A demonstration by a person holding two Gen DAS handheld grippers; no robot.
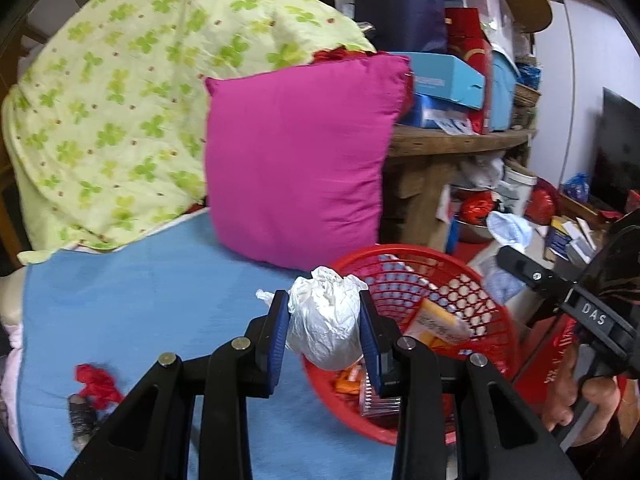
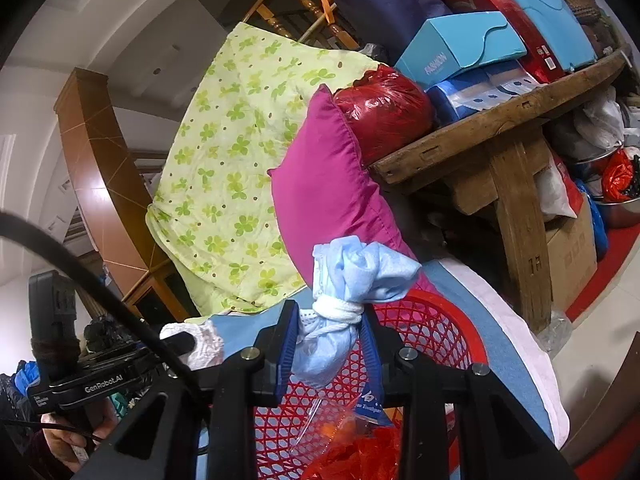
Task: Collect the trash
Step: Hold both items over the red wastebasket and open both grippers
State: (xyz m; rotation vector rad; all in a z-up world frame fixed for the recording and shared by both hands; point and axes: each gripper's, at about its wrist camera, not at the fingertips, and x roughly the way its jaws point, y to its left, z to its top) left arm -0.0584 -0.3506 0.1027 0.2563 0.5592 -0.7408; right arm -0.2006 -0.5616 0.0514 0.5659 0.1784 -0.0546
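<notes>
My left gripper [image 1: 325,326] is shut on a crumpled white plastic bag [image 1: 325,320], held just over the near rim of a red mesh basket [image 1: 492,320] that holds a yellow packet [image 1: 438,322] and other wrappers. My right gripper [image 2: 330,344] is shut on a knotted light-blue face mask bundle [image 2: 352,280], held above the same red basket [image 2: 440,336]. A red scrap [image 1: 96,384] and a dark grey scrap [image 1: 82,416] lie on the blue bed sheet [image 1: 140,300] at lower left.
A magenta pillow [image 1: 296,160] and a green clover-print quilt [image 1: 120,100] stand behind the basket. A wooden table [image 2: 500,128] piled with blue and red boxes is to the right, with bags and a carton [image 2: 572,248] beneath it.
</notes>
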